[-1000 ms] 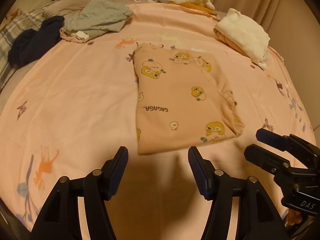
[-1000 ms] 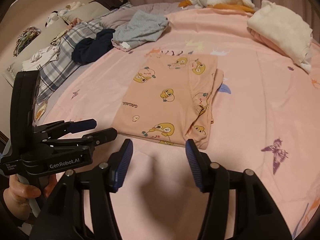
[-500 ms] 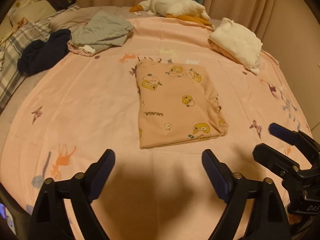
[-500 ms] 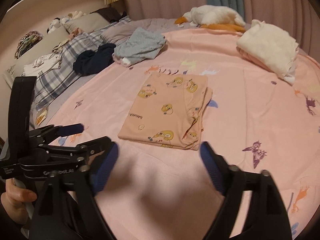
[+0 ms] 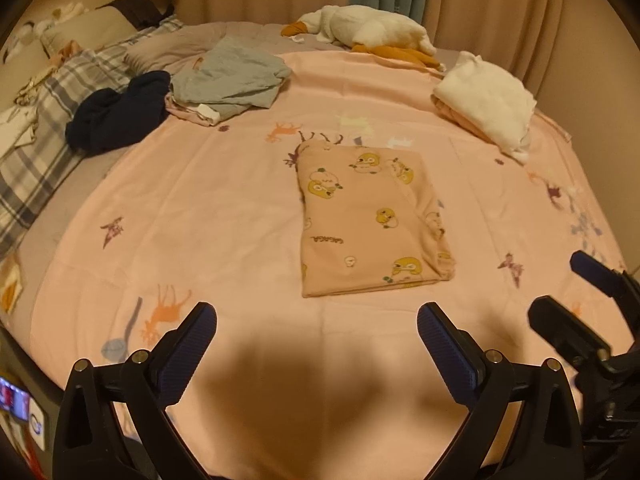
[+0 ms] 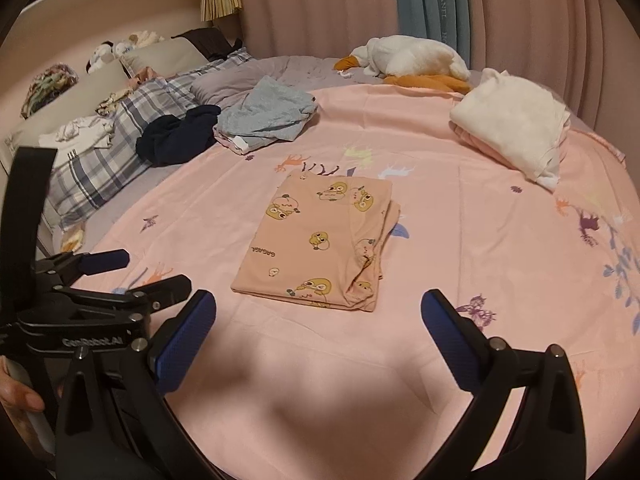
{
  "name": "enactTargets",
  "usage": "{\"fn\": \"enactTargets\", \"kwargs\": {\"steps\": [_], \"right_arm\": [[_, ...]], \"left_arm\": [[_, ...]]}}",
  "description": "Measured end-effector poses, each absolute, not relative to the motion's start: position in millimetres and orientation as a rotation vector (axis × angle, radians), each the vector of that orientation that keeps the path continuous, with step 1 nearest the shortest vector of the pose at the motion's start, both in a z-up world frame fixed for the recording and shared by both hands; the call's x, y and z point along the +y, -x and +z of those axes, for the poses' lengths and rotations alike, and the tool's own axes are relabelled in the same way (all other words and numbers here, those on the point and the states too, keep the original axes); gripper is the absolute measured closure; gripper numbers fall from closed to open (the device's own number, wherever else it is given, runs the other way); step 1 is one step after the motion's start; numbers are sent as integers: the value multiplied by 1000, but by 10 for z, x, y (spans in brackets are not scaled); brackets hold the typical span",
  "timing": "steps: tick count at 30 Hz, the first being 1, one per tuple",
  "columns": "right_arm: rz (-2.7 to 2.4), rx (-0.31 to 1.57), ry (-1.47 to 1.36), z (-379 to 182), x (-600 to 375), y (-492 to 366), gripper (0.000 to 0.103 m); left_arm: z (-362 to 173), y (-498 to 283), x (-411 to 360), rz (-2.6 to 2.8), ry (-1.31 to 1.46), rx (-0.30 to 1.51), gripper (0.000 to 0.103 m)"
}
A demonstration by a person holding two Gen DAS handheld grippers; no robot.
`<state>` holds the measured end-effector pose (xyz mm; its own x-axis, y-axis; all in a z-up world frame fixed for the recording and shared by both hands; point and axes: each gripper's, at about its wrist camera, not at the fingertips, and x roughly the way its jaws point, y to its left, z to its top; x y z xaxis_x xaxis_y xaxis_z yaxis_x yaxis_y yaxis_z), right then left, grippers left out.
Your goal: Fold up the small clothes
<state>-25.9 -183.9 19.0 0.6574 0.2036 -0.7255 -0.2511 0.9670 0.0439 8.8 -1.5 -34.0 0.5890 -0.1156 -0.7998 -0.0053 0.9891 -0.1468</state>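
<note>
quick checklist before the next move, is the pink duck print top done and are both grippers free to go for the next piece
1. Folded pink duck-print top lies flat as a rectangle on the pink animal-print sheet: ok.
2. Its right edge shows uneven, bunched layers: not ok.
3. Left gripper: its jaws have just been opening, nothing between them: ok.
4. Right gripper: its jaws have just been opening too, empty: ok.
5. Unfolded grey garment and dark navy garment wait at the far left: ok.
6. Folded cream and pink stack has room on top: cannot tell.
</note>
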Motion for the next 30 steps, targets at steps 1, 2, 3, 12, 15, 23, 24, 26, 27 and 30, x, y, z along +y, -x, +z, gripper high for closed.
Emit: {"fn": "enactTargets", "kwargs": {"steps": [1,2,3,12,15,23,24,26,27,30], "right_arm": [[254,812,64,207,-1837,268,0],[253,810,62,225,-1839,277,0],[253,808,57,240,-1836,286,0],[237,804,43,355,-1821,374,0],[235,811,40,352,-1809,396,0],[212,822,34,315,-1847,401,0],[211,825,33,304,-1852,397,0],[208,828,31,294,-1861,388,0],[207,829,30,290,-1870,381,0],[207,830,27,287,-1877,372,0]], "left_arm": [[-328,-76,-15,-61,138,939,3],[-308,-60,-13,-52,136,937,3],[-293,-53,-13,-44,132,935,2],[-185,36,-39,-46,108,921,2],[-186,58,-56,-47,108,926,2],[-214,79,-63,-27,108,936,2],[-213,78,-67,-26,107,936,2],[-216,73,-64,-28,107,936,2],[-216,71,-68,-28,105,936,2],[-222,60,-67,-29,105,939,2]]}}
